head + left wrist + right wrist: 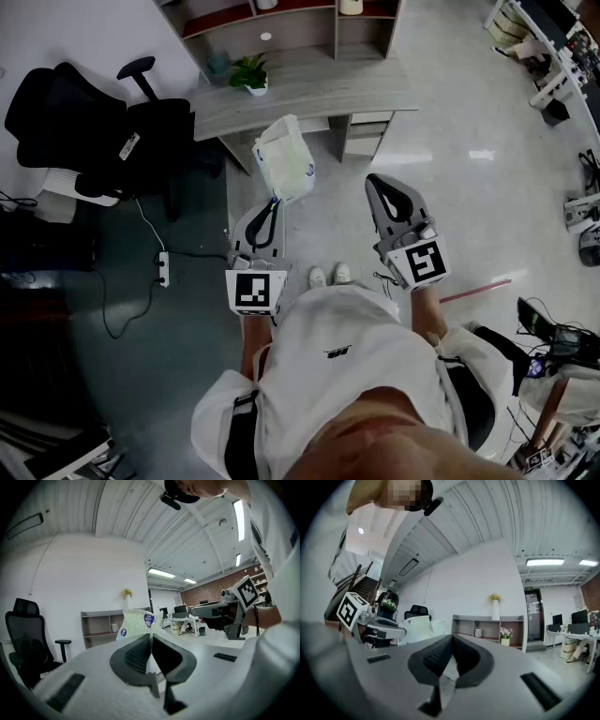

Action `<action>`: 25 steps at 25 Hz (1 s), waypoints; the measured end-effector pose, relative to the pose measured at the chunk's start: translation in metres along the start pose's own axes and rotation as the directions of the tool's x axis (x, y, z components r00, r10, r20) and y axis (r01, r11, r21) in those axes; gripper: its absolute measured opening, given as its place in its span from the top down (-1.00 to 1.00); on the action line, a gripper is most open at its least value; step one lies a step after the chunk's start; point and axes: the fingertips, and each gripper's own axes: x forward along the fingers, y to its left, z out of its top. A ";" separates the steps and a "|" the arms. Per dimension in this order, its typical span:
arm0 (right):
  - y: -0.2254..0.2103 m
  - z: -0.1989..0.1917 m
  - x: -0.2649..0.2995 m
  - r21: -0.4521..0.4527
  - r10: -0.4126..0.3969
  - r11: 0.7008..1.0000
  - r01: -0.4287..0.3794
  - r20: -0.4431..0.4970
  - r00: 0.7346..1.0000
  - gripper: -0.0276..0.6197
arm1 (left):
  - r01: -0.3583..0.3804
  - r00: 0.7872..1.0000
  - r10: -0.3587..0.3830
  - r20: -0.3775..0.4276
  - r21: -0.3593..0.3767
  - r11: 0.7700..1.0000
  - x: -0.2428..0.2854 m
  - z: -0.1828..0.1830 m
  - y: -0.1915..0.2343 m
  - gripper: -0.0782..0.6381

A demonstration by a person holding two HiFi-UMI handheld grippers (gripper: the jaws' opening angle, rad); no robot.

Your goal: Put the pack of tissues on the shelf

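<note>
The pack of tissues (283, 159) is a pale plastic-wrapped bundle with blue round labels. It hangs in the air in front of the desk, and my left gripper (274, 200) is shut on its thin plastic edge. In the left gripper view the pack (136, 623) rises just past the closed jaws of that gripper (151, 635). My right gripper (374, 180) is held to the right of the pack, shut with nothing in it; its own view shows the gripper (452, 638) with jaws meeting. The grey open shelf (281, 26) stands behind the desk, and as shelf (98, 627) it appears ahead.
A grey desk (319, 89) with a small potted plant (250, 73) stands in front of the shelf. A black office chair (94, 122) is at the left, a power strip (163, 268) with its cable on the floor. More desks (553, 47) line the right side.
</note>
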 end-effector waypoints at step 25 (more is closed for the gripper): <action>-0.028 -0.015 -0.009 0.058 0.069 0.996 -0.068 -0.017 0.997 0.83 | -0.039 0.999 0.039 -0.013 0.004 0.999 0.030 0.004 -0.034 0.70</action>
